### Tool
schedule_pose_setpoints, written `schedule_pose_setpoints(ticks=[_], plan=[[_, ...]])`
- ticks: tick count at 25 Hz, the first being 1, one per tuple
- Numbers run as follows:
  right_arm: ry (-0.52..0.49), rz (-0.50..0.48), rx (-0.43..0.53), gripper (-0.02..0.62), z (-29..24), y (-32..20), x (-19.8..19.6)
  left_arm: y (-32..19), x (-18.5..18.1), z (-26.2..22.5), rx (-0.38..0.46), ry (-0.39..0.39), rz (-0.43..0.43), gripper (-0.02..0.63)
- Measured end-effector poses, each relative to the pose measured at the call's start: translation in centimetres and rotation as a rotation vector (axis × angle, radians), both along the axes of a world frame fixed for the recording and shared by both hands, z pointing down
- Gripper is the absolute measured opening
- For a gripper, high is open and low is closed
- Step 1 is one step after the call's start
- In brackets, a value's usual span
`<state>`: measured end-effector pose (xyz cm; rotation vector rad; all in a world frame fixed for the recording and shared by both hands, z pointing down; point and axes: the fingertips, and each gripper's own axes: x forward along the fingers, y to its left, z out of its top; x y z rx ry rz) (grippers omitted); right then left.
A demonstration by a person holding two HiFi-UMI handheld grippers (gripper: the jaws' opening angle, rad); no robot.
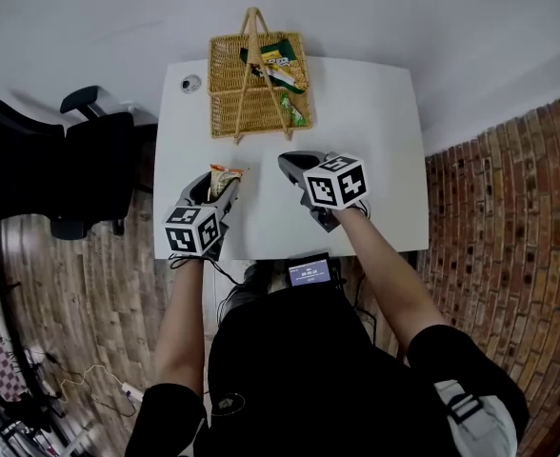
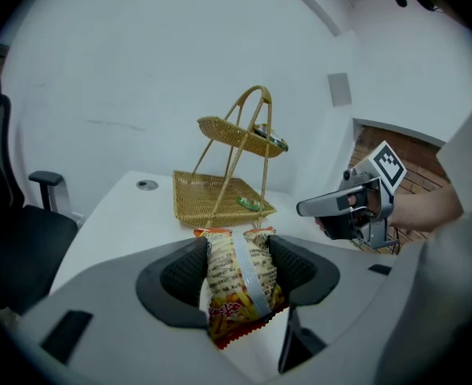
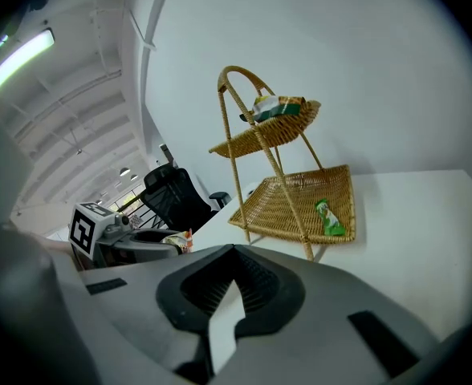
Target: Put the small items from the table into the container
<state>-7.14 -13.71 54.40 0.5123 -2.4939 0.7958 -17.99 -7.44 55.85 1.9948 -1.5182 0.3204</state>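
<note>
The left gripper (image 2: 238,245) grasps a snack packet (image 2: 240,289) at centre left of the head view, above the counter (image 1: 380,150). The right gripper (image 3: 233,289) is clenched and empty. A loose pinch could drop the packet short, or it could catch the basket (image 1: 225,112) handle.

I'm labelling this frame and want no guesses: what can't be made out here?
- Snack bag, left gripper view: print too small to read; the left gripper covers its sides.
- Packets on the basket's top shelf, head view: overlapping, count unclear.
- Small screen, head view: text too small.
- Round thing on the table, head view: too small to identify.
</note>
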Motion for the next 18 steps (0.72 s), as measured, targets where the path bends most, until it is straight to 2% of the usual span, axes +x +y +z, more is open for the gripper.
schedule_pose_setpoints(ticks=[8,18], plan=[[0.008,0.008,0.023,0.011,-1.5,-0.8,-0.8,-2.0,-1.7,-2.3,0.043,-0.004,0.004,0.247],[0.007,0.024,0.015,0.011,-1.2,-0.9,-0.4,-2.8,-2.3,-2.1,0.037,-0.019,0.02,0.247]])
